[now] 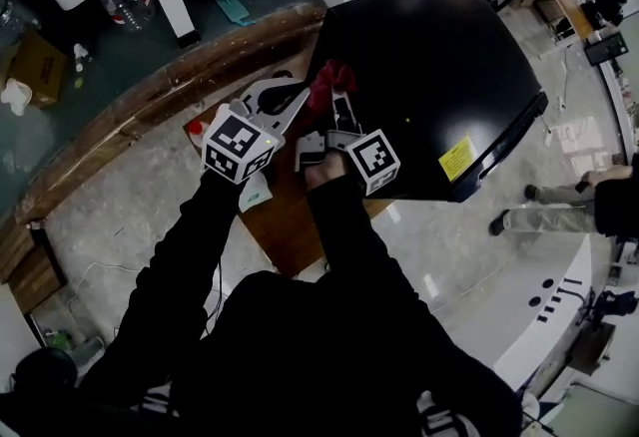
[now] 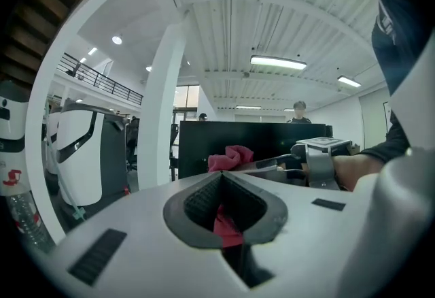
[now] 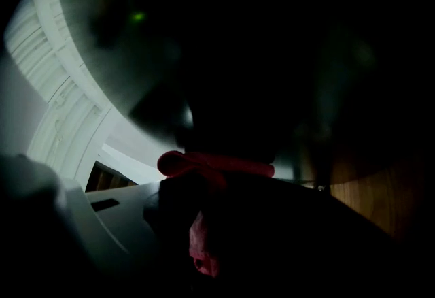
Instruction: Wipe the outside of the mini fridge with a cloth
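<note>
Left gripper (image 1: 298, 98) and right gripper (image 1: 339, 104) both have fingers clenched on the red cloth (image 1: 330, 82), at the black mini fridge's (image 1: 429, 76) left edge. The fridge stands on a wooden worktop (image 1: 290, 225). Beyond it lies speckled floor (image 1: 120, 196), then a curved wooden kerb (image 1: 150, 91).

No readable text, yellow sticker (image 1: 456, 159) illegible

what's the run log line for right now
left claw: shut on cloth | right claw: shut on cloth | cloth: at mini fridge edge
</note>
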`<state>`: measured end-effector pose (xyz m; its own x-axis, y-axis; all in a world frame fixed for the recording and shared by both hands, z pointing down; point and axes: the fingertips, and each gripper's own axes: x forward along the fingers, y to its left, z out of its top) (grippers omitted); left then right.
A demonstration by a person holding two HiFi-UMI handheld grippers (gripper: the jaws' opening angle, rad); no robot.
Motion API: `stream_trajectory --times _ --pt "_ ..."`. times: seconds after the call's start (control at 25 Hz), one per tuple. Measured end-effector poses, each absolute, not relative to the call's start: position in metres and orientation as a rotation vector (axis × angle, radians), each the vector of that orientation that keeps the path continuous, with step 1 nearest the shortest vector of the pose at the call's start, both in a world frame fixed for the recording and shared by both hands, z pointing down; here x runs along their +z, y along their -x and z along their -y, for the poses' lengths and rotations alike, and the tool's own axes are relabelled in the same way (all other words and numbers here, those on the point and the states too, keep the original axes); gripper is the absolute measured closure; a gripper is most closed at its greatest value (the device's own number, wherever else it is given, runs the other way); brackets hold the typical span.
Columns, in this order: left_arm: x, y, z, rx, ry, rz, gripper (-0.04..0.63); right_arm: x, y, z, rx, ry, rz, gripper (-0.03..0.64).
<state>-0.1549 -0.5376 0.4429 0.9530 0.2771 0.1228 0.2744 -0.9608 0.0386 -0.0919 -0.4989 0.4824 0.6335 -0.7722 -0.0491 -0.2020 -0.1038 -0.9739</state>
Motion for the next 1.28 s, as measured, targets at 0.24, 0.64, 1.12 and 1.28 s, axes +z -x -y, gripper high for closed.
stream_trajectory --times 0.24,0.64,1.12,1.28 --pt "0.496 0.141 0.544 0.322 -3.051 -0.42 0.589 0.532 0.084 0.506 -0.647 1.67 -0.769 0.505" --pt "0.607 0.136 0.551 0.572 -2.941 -0.336 0.589 0.636 0.081 0.511 -0.824 1.733 -0.683 0.505" --pt "0.694 0.156 0.558 0.777 -2.849 -0.213 0.589 0.754 0.086 0.5 -1.004 1.8 -0.523 0.505" --pt "0.688 0.161 0.554 0.739 -2.87 -0.216 0.589 0.776 0.089 0.495 -1.051 1.827 -0.486 0.505"
